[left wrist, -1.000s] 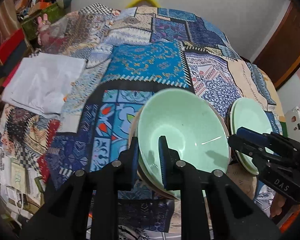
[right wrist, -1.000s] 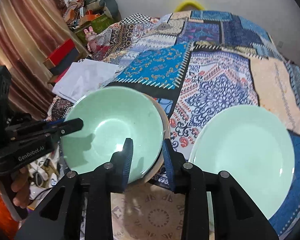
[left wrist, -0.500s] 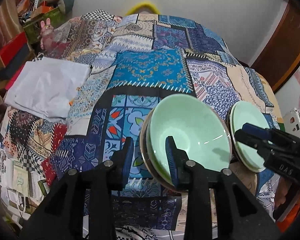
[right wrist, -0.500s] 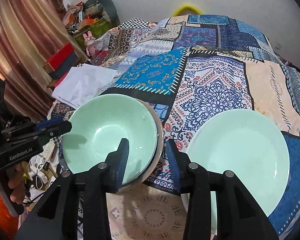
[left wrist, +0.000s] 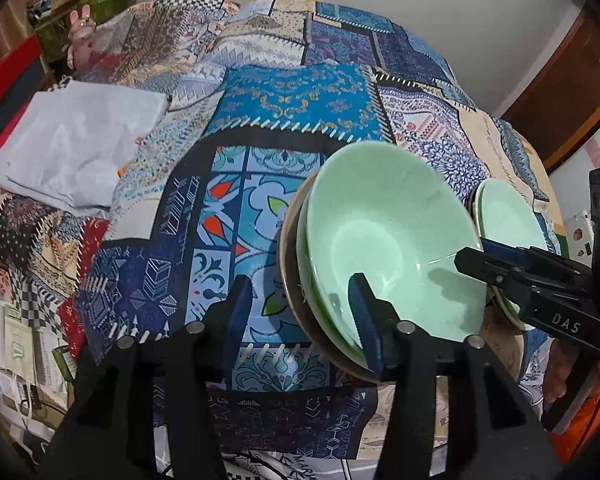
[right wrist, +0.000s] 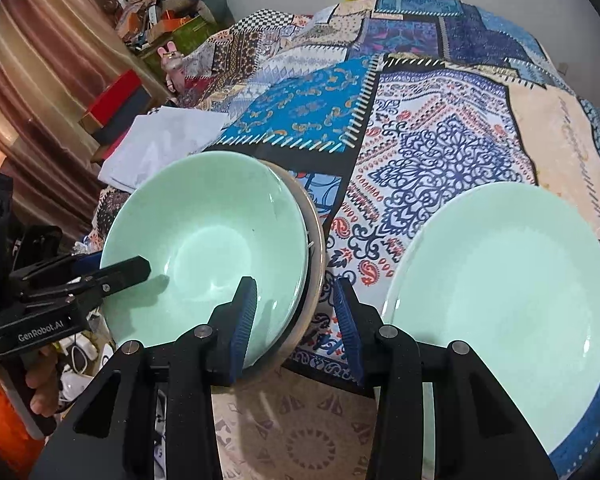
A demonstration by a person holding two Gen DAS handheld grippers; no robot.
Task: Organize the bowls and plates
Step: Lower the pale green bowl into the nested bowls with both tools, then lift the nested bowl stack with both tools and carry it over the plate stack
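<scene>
A pale green bowl sits on top of a stack of bowls on the patchwork cloth, a brown-rimmed one lowest; it also shows in the right wrist view. My left gripper is open, its jaws either side of the stack's near left rim. My right gripper is open, straddling the stack's right rim; it shows from the side in the left wrist view. A pale green plate lies to the right of the stack.
A folded white cloth lies at the left of the patchwork cover. Boxes and clutter stand beyond the left edge. A wall and a brown door are behind.
Both grippers have opened wider around the rim of the bowl stack. The left gripper has shifted left relative to the bowls.
</scene>
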